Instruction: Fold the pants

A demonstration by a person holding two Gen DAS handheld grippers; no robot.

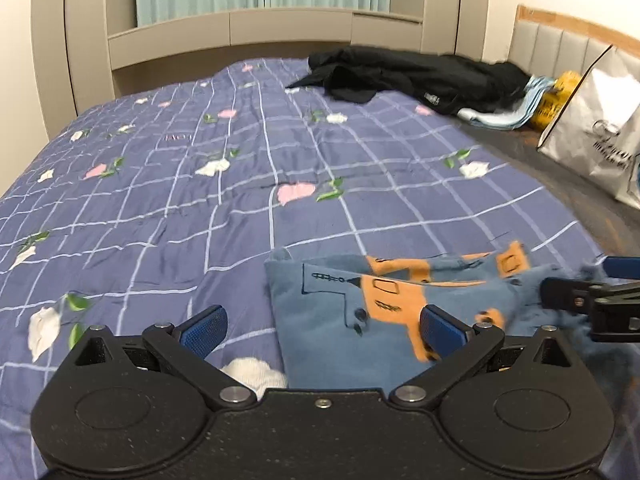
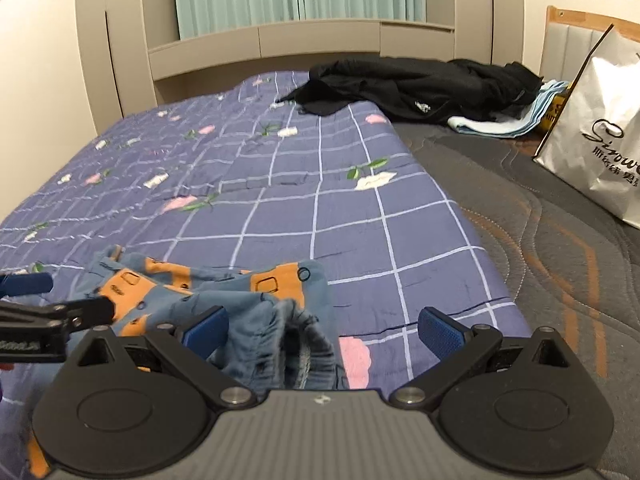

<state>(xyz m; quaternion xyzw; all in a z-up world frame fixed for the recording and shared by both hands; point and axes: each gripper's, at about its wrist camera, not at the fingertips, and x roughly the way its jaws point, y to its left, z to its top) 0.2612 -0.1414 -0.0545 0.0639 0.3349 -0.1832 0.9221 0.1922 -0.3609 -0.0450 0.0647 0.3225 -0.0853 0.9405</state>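
The left gripper (image 1: 323, 334) is spread wide and empty, and the blue pants with orange truck print (image 1: 360, 312) lie partly folded on the checked floral bedspread (image 1: 224, 208), under its right fingertip. The right gripper (image 2: 323, 334) is equally wide apart and grips nothing; the pants' bunched waistband (image 2: 296, 344) sits between its fingers. Far ahead lies a black jacket (image 2: 404, 84), with a white paper bag (image 2: 596, 152) to the right.

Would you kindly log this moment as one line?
left gripper: open | right gripper: open | pants: bunched on bedspread
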